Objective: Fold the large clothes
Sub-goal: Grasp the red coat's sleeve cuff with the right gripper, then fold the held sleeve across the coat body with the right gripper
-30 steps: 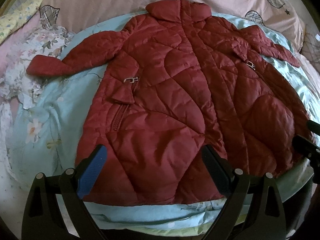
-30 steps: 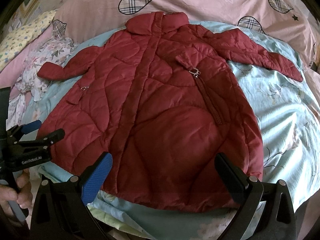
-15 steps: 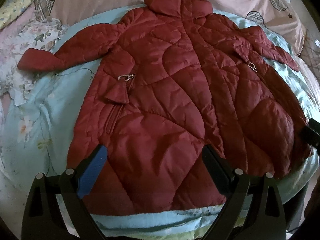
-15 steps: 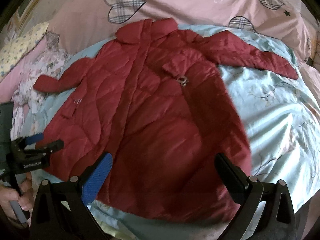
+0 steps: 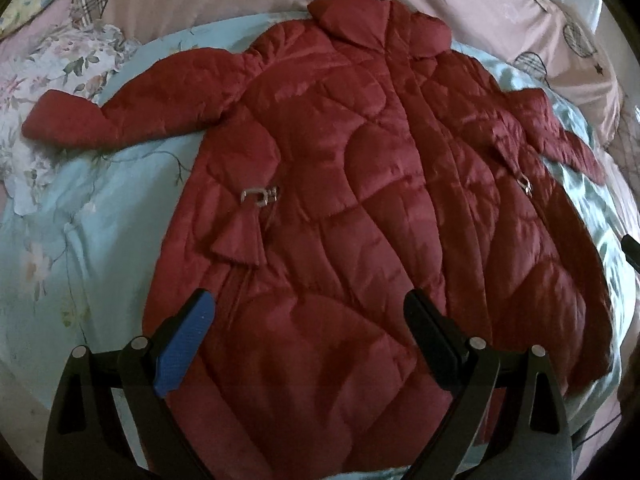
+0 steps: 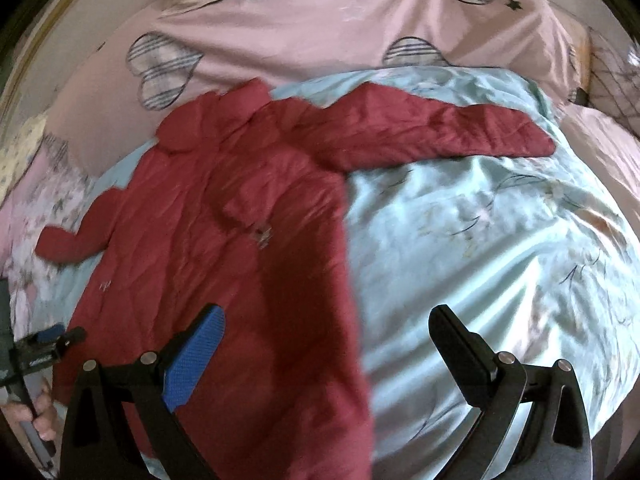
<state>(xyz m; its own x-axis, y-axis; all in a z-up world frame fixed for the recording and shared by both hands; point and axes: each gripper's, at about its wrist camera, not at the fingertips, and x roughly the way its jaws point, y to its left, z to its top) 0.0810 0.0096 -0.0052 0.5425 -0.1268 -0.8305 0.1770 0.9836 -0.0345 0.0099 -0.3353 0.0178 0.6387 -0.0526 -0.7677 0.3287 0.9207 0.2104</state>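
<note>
A dark red quilted coat lies flat, front up, on a light blue floral quilt, collar at the far side, both sleeves spread out. My left gripper is open and empty above the coat's lower hem. My right gripper is open and empty over the coat's right edge, with its right finger over bare quilt. The coat's right sleeve stretches to the far right. The left gripper also shows at the left edge of the right wrist view.
Pink bedding with plaid hearts lies behind the coat. A floral cloth is heaped at the far left. A hand shows at the lower left of the right wrist view.
My right gripper has swung right, so the coat now fills only the left half of its view. My left gripper has moved closer over the coat's lower part. Both stay open.
</note>
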